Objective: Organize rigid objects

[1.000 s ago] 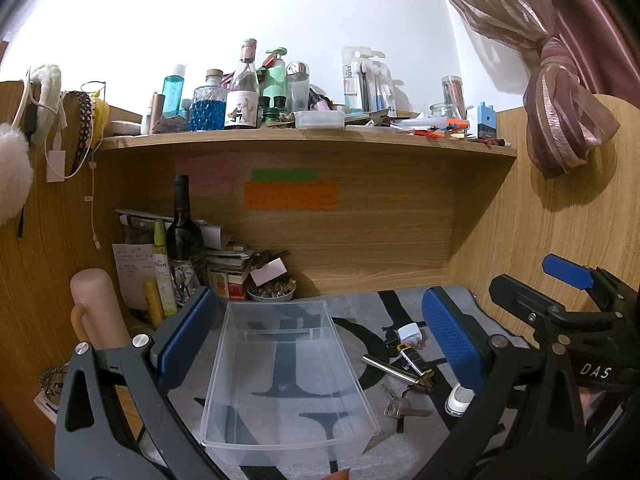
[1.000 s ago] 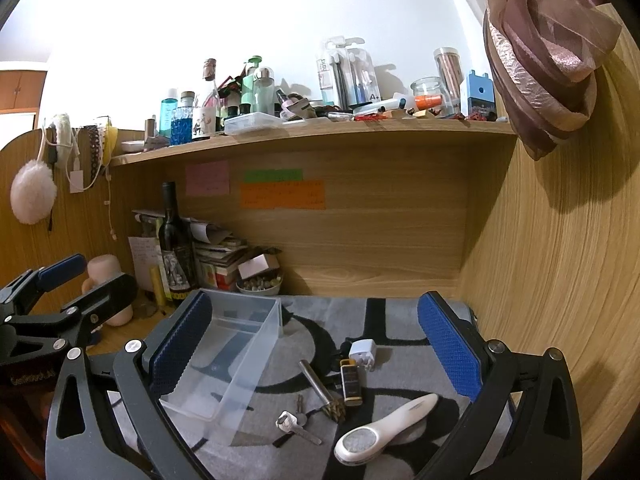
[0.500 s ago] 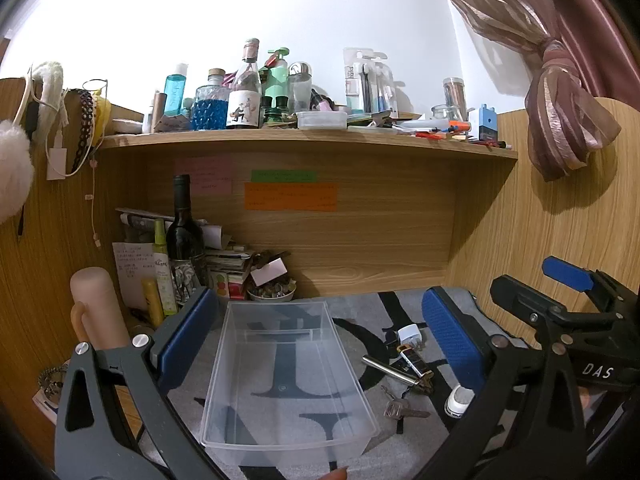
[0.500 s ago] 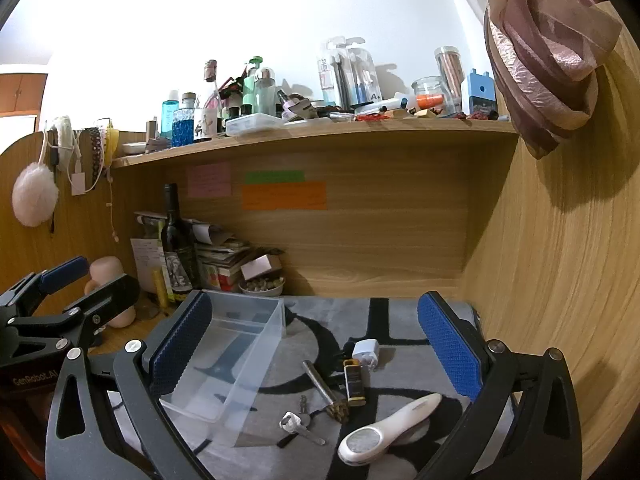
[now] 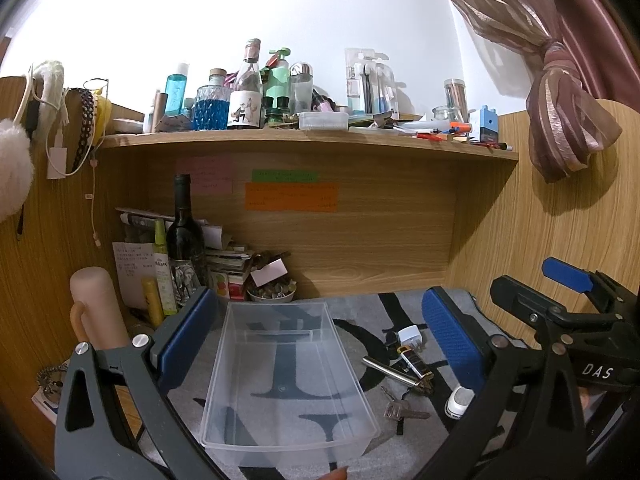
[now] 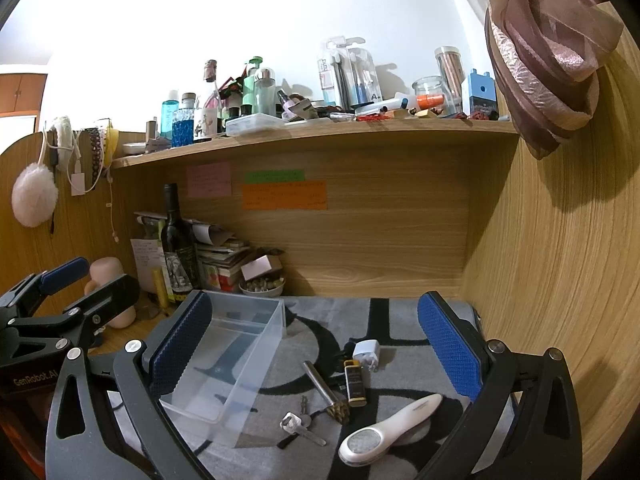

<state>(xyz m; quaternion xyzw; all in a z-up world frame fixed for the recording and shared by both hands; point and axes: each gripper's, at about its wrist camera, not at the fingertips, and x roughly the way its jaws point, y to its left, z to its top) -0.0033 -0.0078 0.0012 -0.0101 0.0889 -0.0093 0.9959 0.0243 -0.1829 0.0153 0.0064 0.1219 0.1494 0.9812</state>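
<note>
Right now my right gripper hangs over the cluster of loose things on the grey mat, jaws spread wide and empty, and my left gripper is just as wide and empty, framing the clear bin. The relation that matters: the small items lie below and between the right fingers, so the right hand is plainly nearer, while the bin sits to their left, nearer my left hand. The white handled file is closest to me, its long axis running diagonally from near-left to far-right, so I judge the jaws would need some turning to close across its handle. Beyond it lie the metal rod, the dark lighter (roughly pointing away from me), the white plug and the keys, touching or just beside one another. Nothing is in the bin yet. Against the frames a second ago, the cluster sits slightly lower and closer in the right view, so that hand has eased forward a little; the left view has shifted only slightly.
</note>
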